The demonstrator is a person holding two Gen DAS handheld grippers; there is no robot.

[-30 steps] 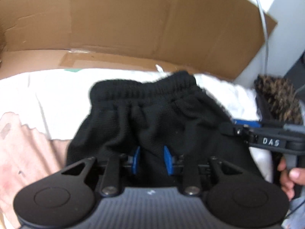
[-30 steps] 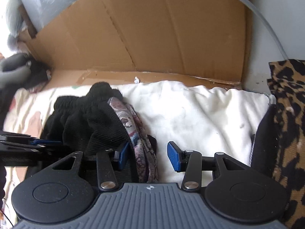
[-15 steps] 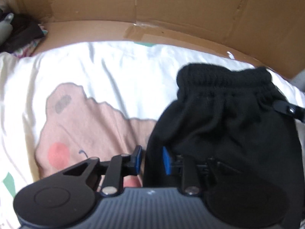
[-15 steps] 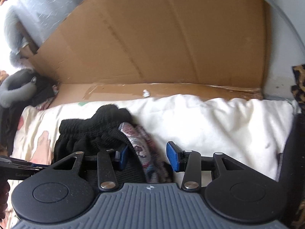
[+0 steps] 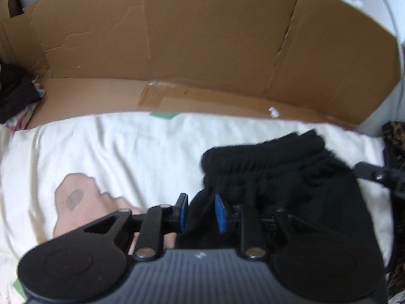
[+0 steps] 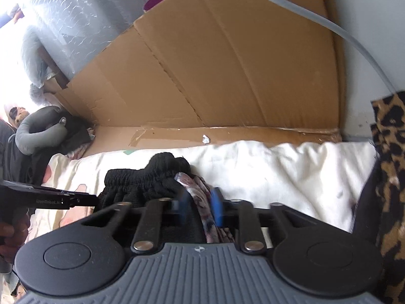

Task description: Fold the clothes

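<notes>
Black shorts (image 5: 278, 177) with an elastic waistband lie on a white sheet (image 5: 114, 147). My left gripper (image 5: 201, 212) is at their left edge, and bunched black fabric fills the gap between its blue pads. In the right wrist view the shorts (image 6: 141, 182) sit left of centre, with a patterned grey-purple cloth (image 6: 200, 196) against them. My right gripper (image 6: 200, 206) is closing, its blurred pads pressing on that patterned cloth and the black fabric beside it. The left gripper's tip (image 6: 93, 200) reaches the shorts from the left. The right gripper's tip (image 5: 359, 168) shows at their right edge.
A brown cardboard wall (image 5: 202, 50) stands behind the sheet. The sheet has a pink print (image 5: 76, 197). Leopard-print fabric (image 6: 389, 152) hangs on the right. A grey neck pillow (image 6: 38, 131) and dark clothes (image 5: 15, 96) lie at the far left. A hand (image 6: 10, 233) holds the left tool.
The right gripper's jaws have come together on the patterned cloth. The left gripper has moved left and up along the shorts, holding their edge, so the shorts now sit to its right.
</notes>
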